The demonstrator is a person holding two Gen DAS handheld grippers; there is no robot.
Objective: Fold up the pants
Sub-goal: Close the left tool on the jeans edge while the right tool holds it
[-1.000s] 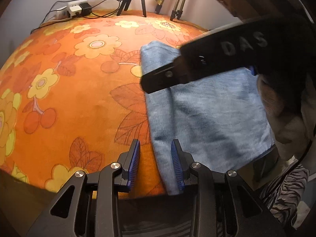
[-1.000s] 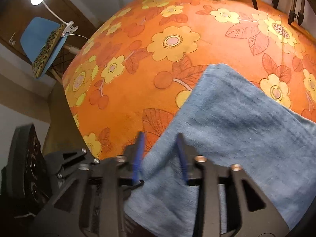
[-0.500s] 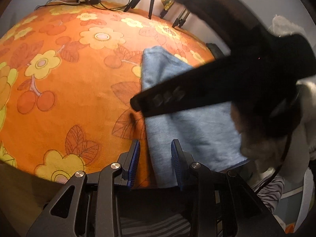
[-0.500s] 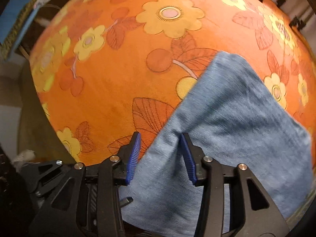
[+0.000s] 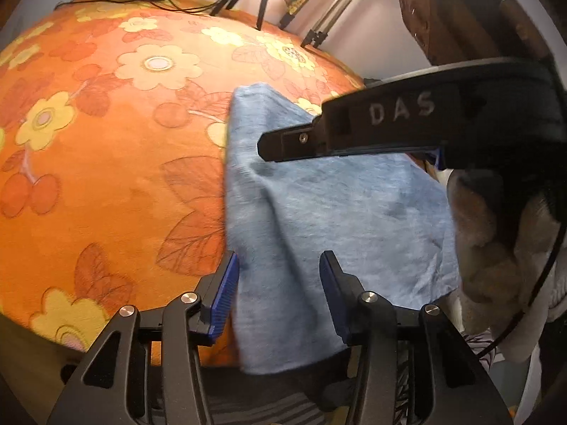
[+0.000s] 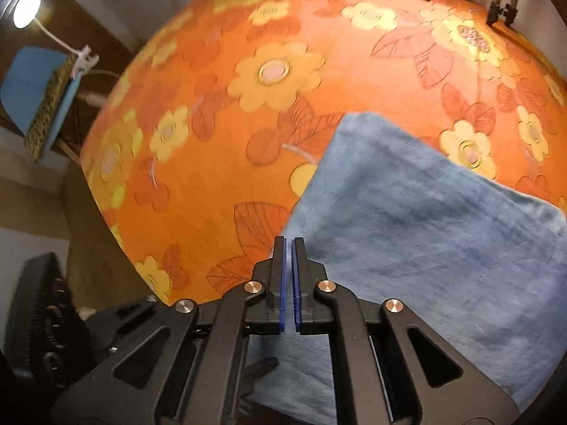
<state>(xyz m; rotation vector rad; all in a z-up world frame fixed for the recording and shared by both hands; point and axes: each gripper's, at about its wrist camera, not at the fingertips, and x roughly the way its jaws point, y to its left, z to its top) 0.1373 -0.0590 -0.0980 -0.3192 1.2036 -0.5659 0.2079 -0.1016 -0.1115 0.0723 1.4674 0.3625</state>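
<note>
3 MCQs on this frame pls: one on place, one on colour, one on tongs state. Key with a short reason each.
1. Where do the pants lie?
A. near edge of the floral cover
B. on the blue chair
C. on the floor

2. What colour are the pants?
A. black
B. light blue
C. red

3. How do the right tongs stand?
A. wide open
B. shut
C. out of view

Key:
1. A: the fabric overhangs the cover's near edge in both views.
2. B: light blue denim against orange.
3. B: the blue pads nearly meet, having just closed, with no fabric visible between them; the left tongs have just opened wider around a pants edge.
</note>
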